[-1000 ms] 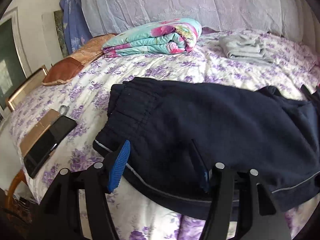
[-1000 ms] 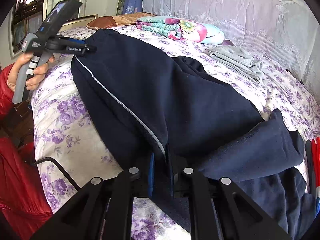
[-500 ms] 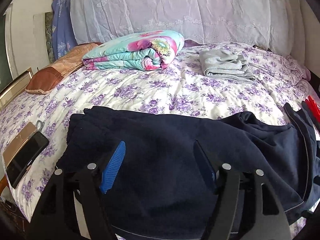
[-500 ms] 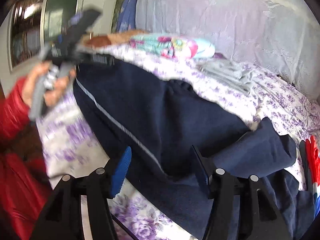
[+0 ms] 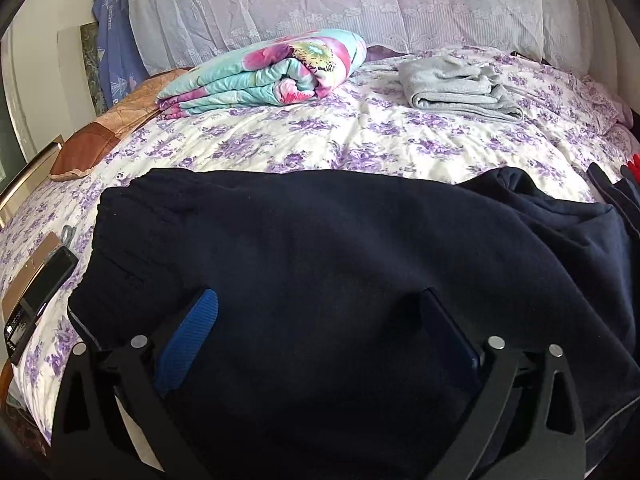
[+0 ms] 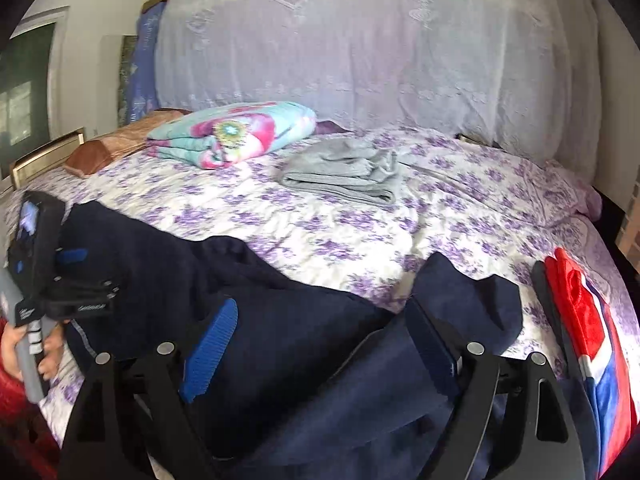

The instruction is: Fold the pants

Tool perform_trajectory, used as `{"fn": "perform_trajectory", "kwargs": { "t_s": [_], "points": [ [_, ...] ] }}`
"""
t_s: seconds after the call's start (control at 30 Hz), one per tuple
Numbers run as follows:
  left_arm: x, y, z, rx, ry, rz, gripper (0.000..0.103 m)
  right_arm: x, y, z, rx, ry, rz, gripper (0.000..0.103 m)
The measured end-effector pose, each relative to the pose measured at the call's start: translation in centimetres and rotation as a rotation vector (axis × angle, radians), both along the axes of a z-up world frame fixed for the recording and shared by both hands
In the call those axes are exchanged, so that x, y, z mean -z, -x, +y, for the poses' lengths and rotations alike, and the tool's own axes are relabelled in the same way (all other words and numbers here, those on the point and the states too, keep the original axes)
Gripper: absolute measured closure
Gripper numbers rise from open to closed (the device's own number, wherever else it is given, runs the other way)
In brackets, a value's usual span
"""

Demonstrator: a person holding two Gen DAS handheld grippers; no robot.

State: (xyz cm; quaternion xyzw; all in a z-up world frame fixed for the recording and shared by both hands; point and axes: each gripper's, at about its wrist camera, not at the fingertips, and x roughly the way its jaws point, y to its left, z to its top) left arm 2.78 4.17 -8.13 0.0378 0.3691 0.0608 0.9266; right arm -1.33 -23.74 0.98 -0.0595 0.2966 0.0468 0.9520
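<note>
left claw points down at a slant over the dark navy pants, jaws spread wide & opening, blue pad on one finger, dark pad on the other. cloth lies under & between the fingers but pads don't press it, so released. right claw also tilts down over the pants, jaws opening, nothing clamped, fabric just below them. in the right wrist view the person's left hand grips the handle of the other tool at the frame's left edge, red sleeve under it.

pants lie spread across the near edge of the bed, waistband end toward the left in the left wrist view, legs running right w/ a bunched fold near the far end.

counts: 2 claws, 1 pair navy pants, 1 folded floral quilt at the back of the bed, 1 folded grey garment beside it but apart, 1 brown pillow left of the quilt, 1 phone on a tan flat thing at the bed's left edge, just beside the waistband, 1 red/blue/white garment at the bed's right edge, near the pant legs. pale lace cloth covers the headboard side.
</note>
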Motion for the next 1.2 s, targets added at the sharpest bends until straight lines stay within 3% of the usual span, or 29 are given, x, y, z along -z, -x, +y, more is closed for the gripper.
{"fn": "perform_trajectory", "kwargs": {
  "t_s": [0.13,0.23,0.4,0.53,0.6,0.63,0.67,0.77,0.9,0.97,1.03,1.13,1.17,1.2],
  "points": [
    [-0.1,0.0,0.3,0.007,0.028,-0.001,0.005,-0.1,-3.6,-2.3,0.113,-0.034,0.077,0.017],
    [-0.2,0.2,0.8,0.016,0.066,-0.010,0.005,0.5,-6.1,-3.1,0.179,0.003,0.123,0.017],
    [-0.5,0.6,2.5,0.043,0.191,-0.047,0.005,2.2,-9.2,-3.3,0.224,-0.054,0.218,0.017],
    [-0.4,0.6,2.7,0.047,0.211,-0.050,0.005,4.7,-11.9,-2.1,0.311,0.146,0.240,0.019],
    [-0.4,0.6,2.8,0.047,0.215,-0.051,0.005,6.6,-12.8,-3.2,0.363,0.139,0.285,0.028],
    [-0.4,0.6,2.8,0.048,0.218,-0.052,0.005,7.6,-12.9,-4.0,0.376,0.107,0.313,0.039],
    [-0.4,0.7,2.9,0.050,0.224,-0.053,0.005,8.5,-12.7,-4.8,0.377,0.066,0.336,0.059],
    [-0.4,0.7,3.1,0.054,0.238,-0.056,0.005,8.5,-10.2,-6.8,0.352,-0.032,0.273,0.097],
    [-0.4,0.8,3.2,0.056,0.246,-0.059,0.005,3.1,-1.4,-11.6,0.358,-0.316,0.063,0.098],
    [-0.4,0.8,3.2,0.058,0.250,-0.061,0.005,1.1,3.8,-14.6,0.405,-0.382,-0.006,0.098],
    [-0.5,0.8,3.2,0.060,0.254,-0.062,0.005,1.4,8.4,-17.6,0.464,-0.432,0.005,0.098],
    [-0.4,0.8,3.2,0.058,0.249,-0.060,0.005,4.9,12.0,-20.3,0.537,-0.461,0.134,0.095],
    [-0.4,0.8,3.2,0.058,0.249,-0.060,0.005,6.0,12.7,-20.8,0.563,-0.468,0.184,0.082],
    [-0.4,0.8,3.2,0.058,0.248,-0.059,0.005,6.7,13.3,-21.1,0.570,-0.492,0.185,0.076]
  ]
}}
